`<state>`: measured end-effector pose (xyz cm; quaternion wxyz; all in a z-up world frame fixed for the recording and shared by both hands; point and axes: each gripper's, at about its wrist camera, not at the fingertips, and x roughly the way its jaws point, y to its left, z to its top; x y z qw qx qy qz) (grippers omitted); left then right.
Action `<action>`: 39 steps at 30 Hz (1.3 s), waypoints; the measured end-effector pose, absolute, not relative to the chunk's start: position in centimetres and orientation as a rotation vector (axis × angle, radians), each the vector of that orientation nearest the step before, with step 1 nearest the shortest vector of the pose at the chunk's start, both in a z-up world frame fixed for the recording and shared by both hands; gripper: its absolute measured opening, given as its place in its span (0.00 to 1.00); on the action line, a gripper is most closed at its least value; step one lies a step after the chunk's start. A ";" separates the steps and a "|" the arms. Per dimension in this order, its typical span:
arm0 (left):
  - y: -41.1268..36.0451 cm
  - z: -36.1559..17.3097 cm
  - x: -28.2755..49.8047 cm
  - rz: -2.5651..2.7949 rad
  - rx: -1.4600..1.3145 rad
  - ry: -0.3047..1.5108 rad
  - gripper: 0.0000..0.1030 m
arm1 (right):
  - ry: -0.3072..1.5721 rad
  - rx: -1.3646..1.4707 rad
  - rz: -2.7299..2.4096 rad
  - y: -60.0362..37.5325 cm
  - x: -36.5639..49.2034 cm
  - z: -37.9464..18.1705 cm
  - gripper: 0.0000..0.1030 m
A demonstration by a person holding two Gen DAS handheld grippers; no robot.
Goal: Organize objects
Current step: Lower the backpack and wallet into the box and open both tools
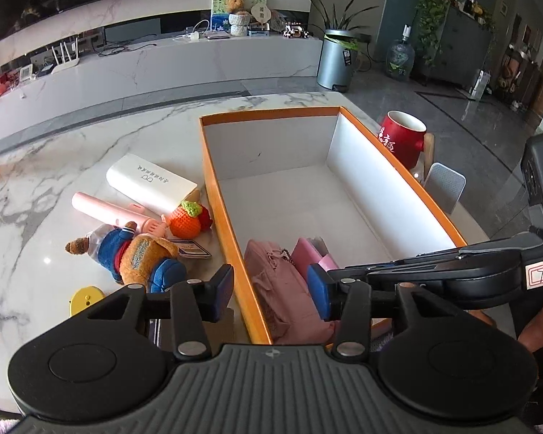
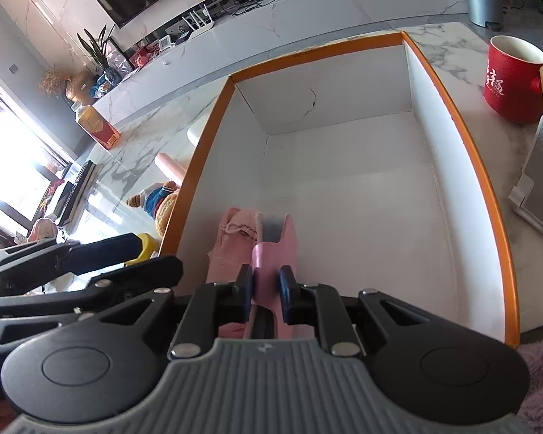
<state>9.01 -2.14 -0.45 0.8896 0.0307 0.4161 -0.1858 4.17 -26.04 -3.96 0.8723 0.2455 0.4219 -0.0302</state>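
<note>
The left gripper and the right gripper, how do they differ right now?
The left gripper has its jaws wide apart and holds nothing; the right gripper has its jaws shut on a pink case. The left one straddles the near left wall of the orange-rimmed box, over the pink pouch; the right one sits wholly inside the box. Both have blue pads on black fingers.

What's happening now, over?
Right gripper shut on pink case, inside orange box. Left gripper open, empty, over box rim. Pink pouch already in. Teddy bear, power bank still outside. Nothing blocking.
</note>
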 end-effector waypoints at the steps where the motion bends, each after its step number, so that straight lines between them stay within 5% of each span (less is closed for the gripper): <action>1: -1.7 -0.7 9.2 -0.384 0.039 0.878 0.54 | 0.882 0.519 -0.064 -26.1 4.2 -4.0 0.16; 12: 0.2 -4.5 11.6 -0.372 -0.215 0.995 0.65 | 0.876 0.624 -0.054 -27.1 4.0 -4.3 0.16; 20: 0.0 -5.5 11.8 -0.362 -0.169 1.031 0.24 | 0.872 0.559 -0.072 -26.3 4.2 -4.1 0.16; 39: 0.8 -5.3 12.1 -0.384 -0.175 1.027 0.23 | 0.942 0.499 -0.082 -24.0 5.8 -4.8 0.18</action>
